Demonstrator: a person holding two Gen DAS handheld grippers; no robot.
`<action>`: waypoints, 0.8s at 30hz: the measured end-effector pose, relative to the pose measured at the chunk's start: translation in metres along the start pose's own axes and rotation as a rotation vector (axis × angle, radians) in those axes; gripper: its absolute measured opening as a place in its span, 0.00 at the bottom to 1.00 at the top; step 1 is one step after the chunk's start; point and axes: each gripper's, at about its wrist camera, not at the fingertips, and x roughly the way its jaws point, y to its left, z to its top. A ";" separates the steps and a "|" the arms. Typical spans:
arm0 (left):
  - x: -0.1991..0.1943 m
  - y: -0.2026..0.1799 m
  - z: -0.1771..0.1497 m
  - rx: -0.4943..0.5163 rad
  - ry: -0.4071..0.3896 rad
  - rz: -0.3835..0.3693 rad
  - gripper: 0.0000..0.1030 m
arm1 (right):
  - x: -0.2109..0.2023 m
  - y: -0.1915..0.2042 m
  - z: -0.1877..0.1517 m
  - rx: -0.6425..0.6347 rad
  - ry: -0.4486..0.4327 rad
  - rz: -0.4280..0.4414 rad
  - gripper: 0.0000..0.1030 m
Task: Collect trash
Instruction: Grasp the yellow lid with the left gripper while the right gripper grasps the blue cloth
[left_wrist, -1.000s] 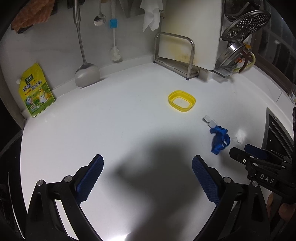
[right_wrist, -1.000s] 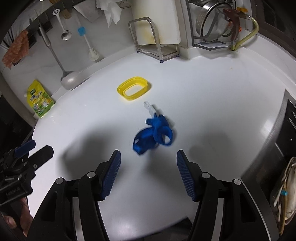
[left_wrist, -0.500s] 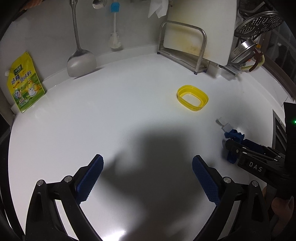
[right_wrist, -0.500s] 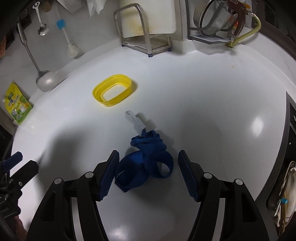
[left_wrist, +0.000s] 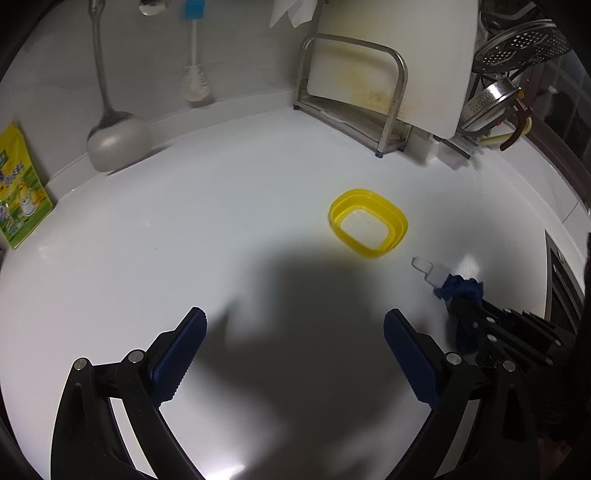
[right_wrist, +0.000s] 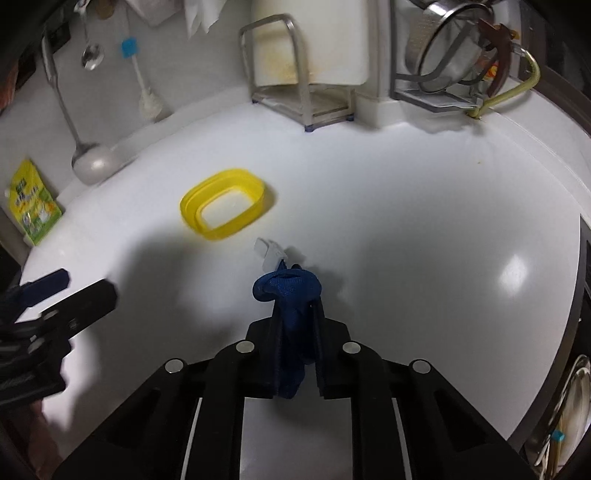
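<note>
Strap (right_wrist: 288, 295) is pinched between the pressed-together fingers of the right gripper (right_wrist: 295, 332), its length running forward out of the jaws, white tag (right_wrist: 271, 253) trailing on the counter (right_wrist: 424, 221) toward the yellow ring (right_wrist: 192, 206); left gripper (left_wrist: 291, 354), fingers spread, holds nothing, well apart

Blue strap (right_wrist: 286, 295) half buried between the clamped fingers of the right gripper (right_wrist: 295, 328), lower end out of sight. Yellow pouch (left_wrist: 18, 188) cut by the left edge, print too small to read. Cutting board (left_wrist: 391, 59) cropped at the far edge. Left gripper (right_wrist: 55, 306) blurred.
</note>
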 end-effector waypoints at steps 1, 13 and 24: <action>0.004 -0.003 0.004 -0.003 0.000 -0.001 0.92 | -0.002 -0.006 0.002 0.012 -0.010 -0.001 0.12; 0.066 -0.050 0.039 0.014 0.049 -0.023 0.92 | -0.038 -0.063 -0.004 0.123 -0.055 -0.004 0.12; 0.094 -0.067 0.059 0.032 0.078 0.022 0.92 | -0.058 -0.084 -0.014 0.173 -0.086 -0.010 0.12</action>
